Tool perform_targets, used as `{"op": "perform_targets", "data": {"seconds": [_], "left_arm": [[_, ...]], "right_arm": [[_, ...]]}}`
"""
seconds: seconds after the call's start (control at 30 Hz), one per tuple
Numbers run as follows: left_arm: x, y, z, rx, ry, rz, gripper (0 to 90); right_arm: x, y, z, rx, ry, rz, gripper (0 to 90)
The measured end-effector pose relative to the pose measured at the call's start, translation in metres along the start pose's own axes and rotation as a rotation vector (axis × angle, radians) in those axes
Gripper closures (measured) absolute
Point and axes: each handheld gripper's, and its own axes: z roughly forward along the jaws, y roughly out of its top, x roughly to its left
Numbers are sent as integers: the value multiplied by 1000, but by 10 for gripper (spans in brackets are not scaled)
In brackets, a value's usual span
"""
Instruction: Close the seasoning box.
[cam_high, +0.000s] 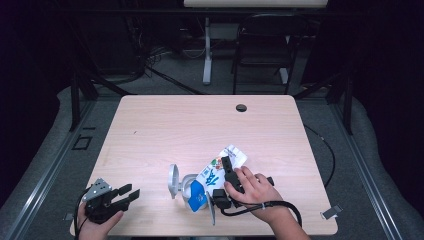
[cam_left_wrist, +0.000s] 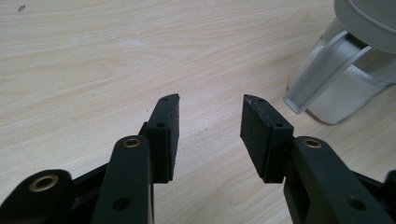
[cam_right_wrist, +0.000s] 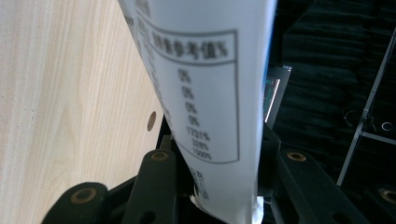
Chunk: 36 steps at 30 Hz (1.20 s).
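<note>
A white and blue packet (cam_high: 214, 176) is clamped between the jaws of the right gripper (cam_high: 226, 176), tilted over a grey cup (cam_high: 181, 183) near the tabletop's (cam_high: 165, 125) front edge. The left gripper (cam_high: 125, 194), near the front left corner, is held wide apart and empty; the cup's contents cannot be told.

A pale wooden table (cam_high: 165, 125) carries a grey container (cam_high: 179, 184) near its front edge.

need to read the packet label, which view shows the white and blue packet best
For the printed table, the right gripper view: the packet sits close up between the right gripper's jaws, print partly blurred. The high view shows the whole packet, small, tilted over a grey holder. The left gripper view shows that holder.
</note>
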Motion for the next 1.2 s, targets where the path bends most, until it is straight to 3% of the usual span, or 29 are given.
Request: {"op": "perform_targets", "data": {"seconds": [0.2, 0.27, 0.93, 1.2], "left_arm": [[0, 0, 0, 1, 0, -2, 579], [0, 0, 0, -1, -1, -3, 579], [0, -1, 1, 1, 2, -4, 579], [0, -1, 1, 2, 3, -3, 579]], "right_arm": [[-2, 0, -1, 14, -2, -15, 694], [-1, 0, 0, -3, -2, 1, 694], [0, 0, -1, 2, -6, 1, 702], [1, 0, -1, 0, 5, 27, 709]]}}
